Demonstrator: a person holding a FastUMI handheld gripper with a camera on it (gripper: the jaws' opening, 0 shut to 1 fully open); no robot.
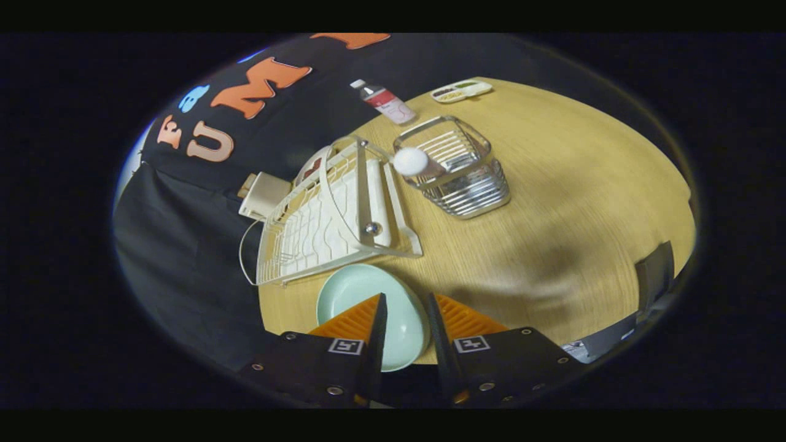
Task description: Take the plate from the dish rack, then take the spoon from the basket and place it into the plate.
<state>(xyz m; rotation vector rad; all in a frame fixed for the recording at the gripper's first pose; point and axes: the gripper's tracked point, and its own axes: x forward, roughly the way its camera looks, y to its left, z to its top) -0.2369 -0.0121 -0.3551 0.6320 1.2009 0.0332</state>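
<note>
Gripper view: my claw [405, 301] hangs unclenched over the plate [368, 294]; the spoon [410, 161] in the basket [473, 196] lies well ahead, beyond the dish rack [319, 227].

A staged booth dressed as a kitchen corner: black cloth wall [184, 245] behind a round wooden table [552, 202] holding a dish rack [331, 215], wire basket [466, 178] (household stuff) and a bottle [387, 103].

The fingers [376, 319] cover part of the plate [356, 291]. The spoon [410, 161] handle is lost inside the basket [473, 190], and what's in the far tray [462, 91] is too tiny to make out.
</note>
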